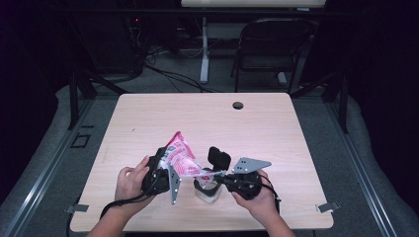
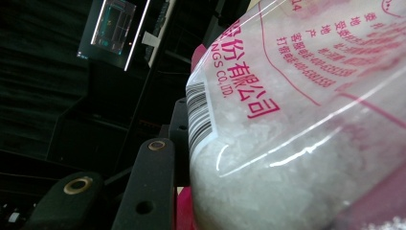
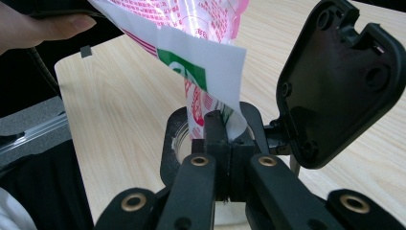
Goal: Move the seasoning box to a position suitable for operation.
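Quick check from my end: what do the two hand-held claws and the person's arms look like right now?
Both are black plastic. The left claw and right claw each carry a grey three-cornered metal plate with small holes. The right claw view shows brass-coloured rivets on its jaw links. A black cable trails from the left one. The forearms are bare, with no sleeves in view.
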Demonstrator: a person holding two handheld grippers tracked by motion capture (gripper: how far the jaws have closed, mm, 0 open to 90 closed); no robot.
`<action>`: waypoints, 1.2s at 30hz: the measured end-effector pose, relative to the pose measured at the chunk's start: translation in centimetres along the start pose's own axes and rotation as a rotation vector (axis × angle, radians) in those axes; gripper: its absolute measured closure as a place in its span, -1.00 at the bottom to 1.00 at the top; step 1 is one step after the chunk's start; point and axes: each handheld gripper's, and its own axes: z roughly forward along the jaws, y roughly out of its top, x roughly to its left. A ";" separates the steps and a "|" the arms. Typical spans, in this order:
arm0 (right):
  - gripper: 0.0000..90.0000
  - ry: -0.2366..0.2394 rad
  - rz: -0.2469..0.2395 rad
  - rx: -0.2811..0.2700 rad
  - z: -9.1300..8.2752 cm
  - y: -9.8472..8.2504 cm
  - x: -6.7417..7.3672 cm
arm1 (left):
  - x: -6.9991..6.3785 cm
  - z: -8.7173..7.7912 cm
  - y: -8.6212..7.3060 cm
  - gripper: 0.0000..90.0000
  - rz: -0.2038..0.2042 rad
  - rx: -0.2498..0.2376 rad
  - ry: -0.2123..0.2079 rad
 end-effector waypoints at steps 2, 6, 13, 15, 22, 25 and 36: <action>1.00 0.000 0.001 0.002 0.0 0.0 0.0 | 0.0 -0.1 0.1 0.54 0.002 -0.002 0.001; 1.00 0.001 0.001 0.002 0.0 0.0 -0.1 | 0.1 -0.1 0.2 0.54 0.002 -0.006 0.004; 1.00 -0.001 0.003 0.007 -0.1 -0.1 -0.1 | 0.1 -0.2 0.3 0.54 0.005 -0.012 0.006; 1.00 0.000 0.003 0.009 -0.1 -0.1 -0.2 | 0.1 -0.2 0.4 0.54 0.006 -0.013 0.006; 1.00 0.001 0.005 0.009 0.0 -0.2 -0.2 | 0.1 -0.3 0.4 0.54 0.009 -0.018 0.010; 1.00 0.001 0.004 0.012 -0.1 -0.2 -0.2 | 0.1 -0.3 0.5 0.54 0.008 -0.021 0.011; 1.00 0.000 0.001 0.021 -0.1 -0.2 -0.2 | 0.2 -0.4 0.7 0.54 0.018 -0.026 0.017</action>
